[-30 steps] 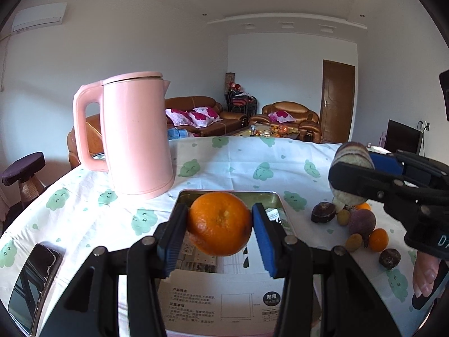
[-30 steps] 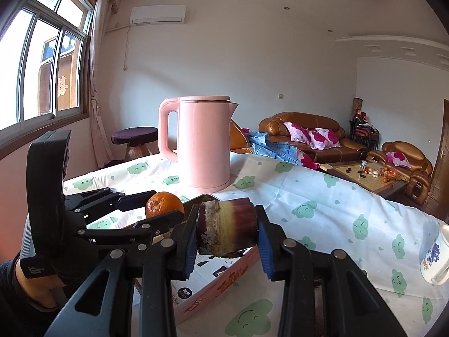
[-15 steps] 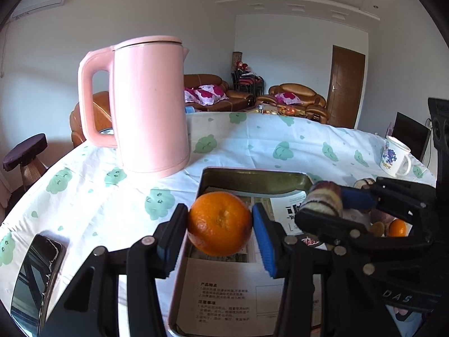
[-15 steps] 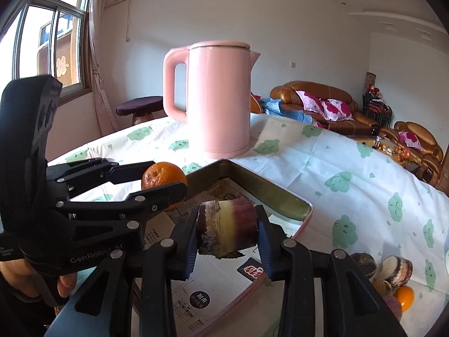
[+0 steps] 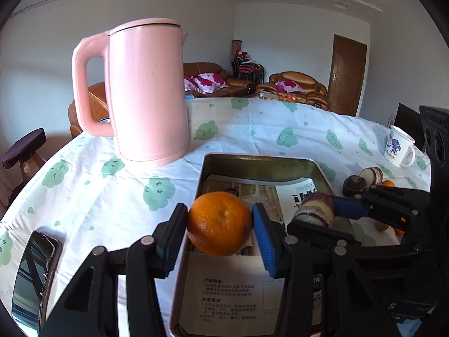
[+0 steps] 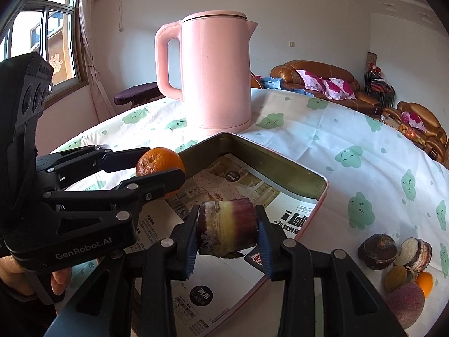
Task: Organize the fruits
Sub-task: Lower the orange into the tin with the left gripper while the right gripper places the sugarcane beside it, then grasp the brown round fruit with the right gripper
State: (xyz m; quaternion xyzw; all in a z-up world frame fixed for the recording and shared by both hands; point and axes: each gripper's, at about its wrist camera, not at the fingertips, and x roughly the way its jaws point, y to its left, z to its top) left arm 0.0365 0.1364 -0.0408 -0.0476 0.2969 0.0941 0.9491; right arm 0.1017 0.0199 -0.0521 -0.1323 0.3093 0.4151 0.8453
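Nearest to us, the left gripper [image 5: 220,226] has its blue pads pressed on both sides of an orange [image 5: 219,222]; we carry it just above the near left edge of the tray [image 5: 261,160], so that letting go should drop it inside rather than on the cloth; beside it, the right gripper [image 6: 227,229] is clamped narrow on a cut piece of sugarcane [image 6: 226,229], gripped across its cut ends so the round sides cannot roll out; it hangs over the printed paper lining [image 6: 224,283] near the tray's right edge; both pieces are in the air, and whether either touches the lining we cannot tell; we judge the placing not yet done, with both releases the next move, and the orange likely to roll once free; a little further, off the tray's right edge, the remaining fruits [image 6: 398,266] lie bunched on the tablecloth [image 6: 364,129], among them another cane piece, dark round ones and a small orange; at the table's near left edge a phone [image 5: 36,278] lies flat, well apart; beyond the tray's far edge stands a pink kettle [image 5: 146,92], upright, near but not touching it; toward the far right edge sits a mug [image 5: 398,147]; sofas [image 5: 297,87] lie past the table.
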